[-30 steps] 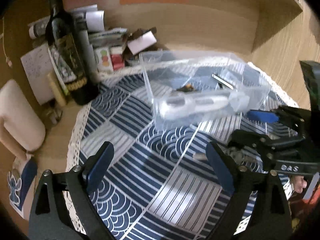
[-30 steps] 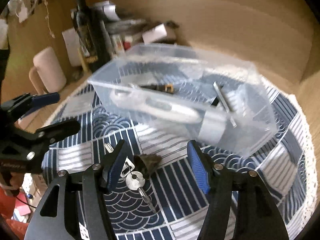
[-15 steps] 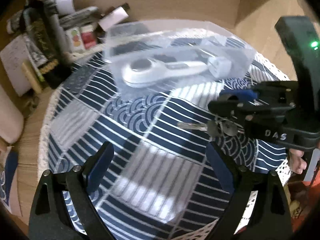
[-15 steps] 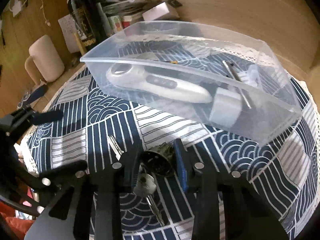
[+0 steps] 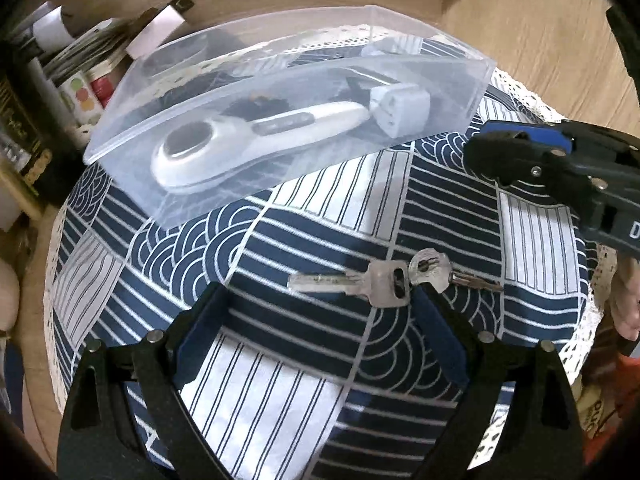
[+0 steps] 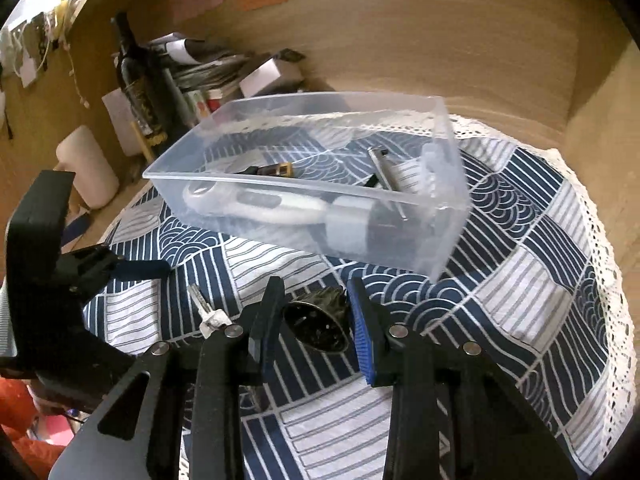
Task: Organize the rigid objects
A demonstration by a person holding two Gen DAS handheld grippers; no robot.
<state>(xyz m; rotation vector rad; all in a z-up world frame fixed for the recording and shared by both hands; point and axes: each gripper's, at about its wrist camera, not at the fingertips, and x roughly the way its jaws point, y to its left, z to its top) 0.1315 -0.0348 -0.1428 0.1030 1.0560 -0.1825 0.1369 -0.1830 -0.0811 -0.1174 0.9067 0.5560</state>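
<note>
My right gripper (image 6: 316, 304) is shut on a small black perforated cone-shaped part (image 6: 318, 322) and holds it above the cloth, in front of the clear plastic bin (image 6: 400, 248). The bin holds a white handheld device (image 5: 256, 140), a white adapter (image 5: 400, 114) and small metal pieces. Two silver keys (image 5: 384, 280) lie on the blue patterned tablecloth (image 5: 280, 400). My left gripper (image 5: 320, 308) is open and empty, its fingers either side of the keys, just before them. One key (image 6: 206, 312) shows in the right wrist view too.
A dark wine bottle (image 6: 140, 84), stacked papers and small boxes (image 6: 224, 76) crowd the back left. A pale pink cushion (image 6: 88, 168) sits at the left. Wooden walls close off the back and right. The tablecloth's lace edge (image 6: 592, 216) marks the round table's rim.
My right gripper closed on the black part and lifted it off the keys. My left gripper moved right and down toward the keys, which now lie bare on the cloth.
</note>
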